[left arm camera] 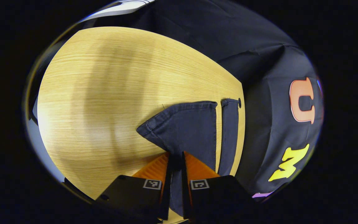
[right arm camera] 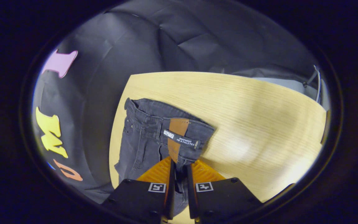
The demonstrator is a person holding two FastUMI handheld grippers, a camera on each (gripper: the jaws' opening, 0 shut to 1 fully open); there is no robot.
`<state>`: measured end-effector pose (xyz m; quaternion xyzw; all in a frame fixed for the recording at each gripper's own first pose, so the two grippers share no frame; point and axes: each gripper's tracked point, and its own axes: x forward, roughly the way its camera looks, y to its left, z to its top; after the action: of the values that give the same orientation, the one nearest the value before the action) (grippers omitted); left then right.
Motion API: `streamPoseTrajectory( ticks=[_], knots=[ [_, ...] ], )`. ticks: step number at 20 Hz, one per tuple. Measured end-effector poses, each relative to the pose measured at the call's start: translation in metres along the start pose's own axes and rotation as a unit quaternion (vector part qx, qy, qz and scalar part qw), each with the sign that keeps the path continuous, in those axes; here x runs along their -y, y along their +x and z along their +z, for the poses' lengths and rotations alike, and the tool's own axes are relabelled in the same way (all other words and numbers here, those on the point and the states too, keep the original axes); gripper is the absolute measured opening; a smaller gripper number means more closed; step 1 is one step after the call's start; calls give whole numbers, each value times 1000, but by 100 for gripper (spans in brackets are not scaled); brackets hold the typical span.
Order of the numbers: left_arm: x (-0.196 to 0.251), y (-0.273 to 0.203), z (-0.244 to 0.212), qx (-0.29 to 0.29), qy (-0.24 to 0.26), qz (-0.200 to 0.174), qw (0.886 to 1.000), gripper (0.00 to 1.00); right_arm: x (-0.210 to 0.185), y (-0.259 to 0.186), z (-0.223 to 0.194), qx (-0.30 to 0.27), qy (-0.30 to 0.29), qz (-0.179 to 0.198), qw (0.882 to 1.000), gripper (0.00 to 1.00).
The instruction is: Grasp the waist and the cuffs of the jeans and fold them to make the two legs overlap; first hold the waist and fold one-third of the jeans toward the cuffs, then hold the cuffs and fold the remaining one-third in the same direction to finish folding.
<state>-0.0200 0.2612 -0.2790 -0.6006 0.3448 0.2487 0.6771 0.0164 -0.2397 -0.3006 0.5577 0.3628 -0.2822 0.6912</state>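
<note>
- Our left gripper [left arm camera: 175, 161] pinches a cuff [left arm camera: 185, 127] of the jeans, just ahead on the worktop [left arm camera: 104, 93].
- Our right gripper [right arm camera: 179, 169] pinches the waist [right arm camera: 166, 130].
- We judge the leg-overlap fold underway; next, carry both edges across together.

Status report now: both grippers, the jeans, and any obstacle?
Left gripper shut on a jeans cuff. Right gripper shut on the jeans waist. Jeans on the wooden table, nothing in the way.
</note>
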Motion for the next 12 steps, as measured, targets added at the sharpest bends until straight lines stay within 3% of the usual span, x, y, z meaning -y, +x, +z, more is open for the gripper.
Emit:
streamPoseTrajectory(
  ticks=[1,5,12],
  knots=[
    [1,0,0,-3,2,-3,1000,16,-1,2,1,-1,6,1,1000,0],
    [14,-10,4,-5,3,-22,1000,6,-6,-1,0,-4,9,10,1000,1],
    [41,-31,1,-32,34,5,999,5,-32,-33,1,-7,17,43,999,0]
  ],
)
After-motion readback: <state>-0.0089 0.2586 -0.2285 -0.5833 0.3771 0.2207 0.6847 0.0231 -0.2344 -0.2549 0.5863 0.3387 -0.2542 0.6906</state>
